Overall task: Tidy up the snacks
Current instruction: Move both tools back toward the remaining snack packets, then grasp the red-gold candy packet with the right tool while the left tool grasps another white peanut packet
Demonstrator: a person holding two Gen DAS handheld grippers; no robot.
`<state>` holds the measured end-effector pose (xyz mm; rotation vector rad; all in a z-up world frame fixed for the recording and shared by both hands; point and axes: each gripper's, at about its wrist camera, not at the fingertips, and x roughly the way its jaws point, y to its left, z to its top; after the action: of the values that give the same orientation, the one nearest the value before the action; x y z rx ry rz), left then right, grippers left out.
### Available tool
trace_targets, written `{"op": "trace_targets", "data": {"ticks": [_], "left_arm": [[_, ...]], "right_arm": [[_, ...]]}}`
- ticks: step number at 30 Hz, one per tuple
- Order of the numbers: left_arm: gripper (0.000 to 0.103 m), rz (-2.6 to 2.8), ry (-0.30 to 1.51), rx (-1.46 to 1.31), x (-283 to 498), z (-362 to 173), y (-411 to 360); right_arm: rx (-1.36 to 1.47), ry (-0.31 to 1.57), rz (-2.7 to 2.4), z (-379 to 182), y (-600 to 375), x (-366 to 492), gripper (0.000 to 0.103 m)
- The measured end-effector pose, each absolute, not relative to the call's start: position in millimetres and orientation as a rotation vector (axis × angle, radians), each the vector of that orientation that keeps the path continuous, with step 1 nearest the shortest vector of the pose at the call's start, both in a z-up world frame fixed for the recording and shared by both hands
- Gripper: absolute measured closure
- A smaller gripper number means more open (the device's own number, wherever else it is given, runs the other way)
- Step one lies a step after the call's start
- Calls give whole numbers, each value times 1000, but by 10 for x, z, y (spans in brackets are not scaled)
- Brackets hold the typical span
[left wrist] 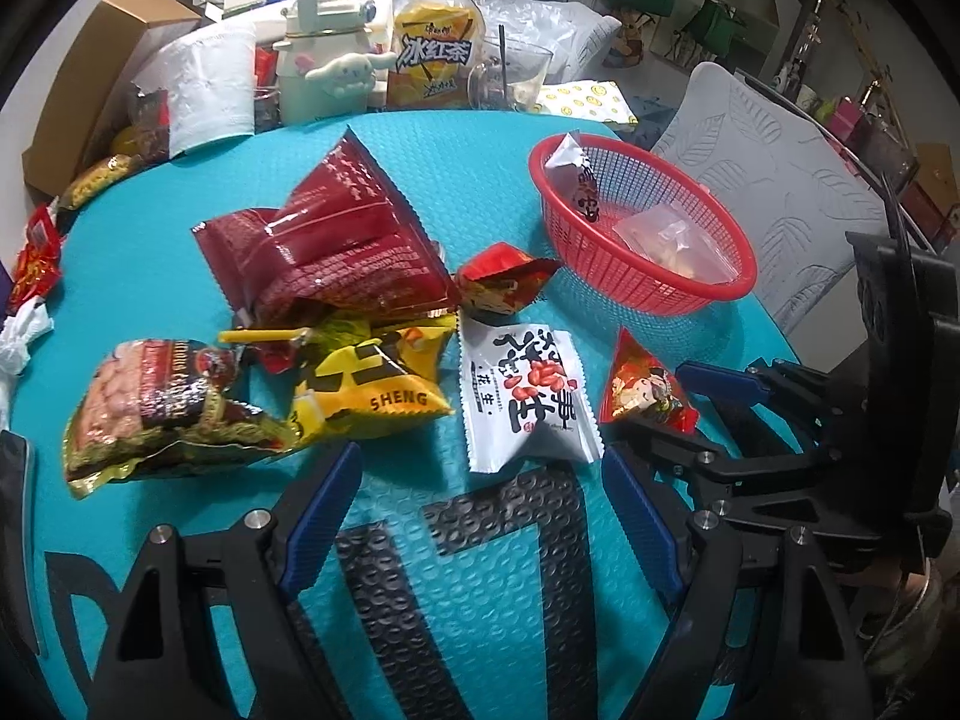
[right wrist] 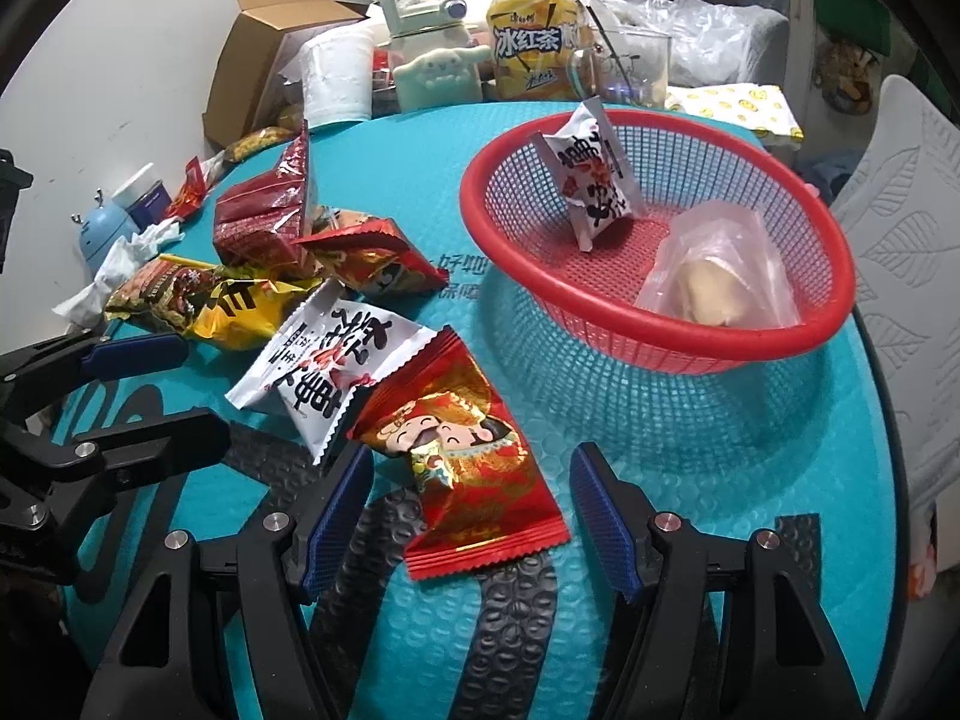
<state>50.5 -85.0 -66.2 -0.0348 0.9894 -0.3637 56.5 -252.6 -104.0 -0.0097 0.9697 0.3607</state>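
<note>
The red foil snack packet printed with a cartoon figure [right wrist: 462, 468] lies flat on the teal bubble-textured mat [right wrist: 690, 480] near its front edge, between the wide, empty jaws of the right gripper [right wrist: 471, 510]. Light, crinkly and probably slippery, it is best pinched across its crimped seam. The red plastic mesh basket [right wrist: 798, 336] waits near the mat's right edge; the left gripper [left wrist: 480, 516] is also wide and empty.

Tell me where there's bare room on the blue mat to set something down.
Bare mat lies between the big dark red bag and the red basket, and behind the bag toward the bottle. The packet pile is crowded.
</note>
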Motion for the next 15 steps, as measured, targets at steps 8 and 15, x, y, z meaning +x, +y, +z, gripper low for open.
{"op": "trace_targets", "data": {"ticks": [8, 15], "left_arm": [[21, -383, 1008, -39, 577, -711, -943], [21, -405, 1036, -23, 660, -810, -1100]], "right_arm": [[-8, 955, 367, -1040, -2570, 529, 67], [37, 958, 355, -1042, -2687, 490, 67]]}}
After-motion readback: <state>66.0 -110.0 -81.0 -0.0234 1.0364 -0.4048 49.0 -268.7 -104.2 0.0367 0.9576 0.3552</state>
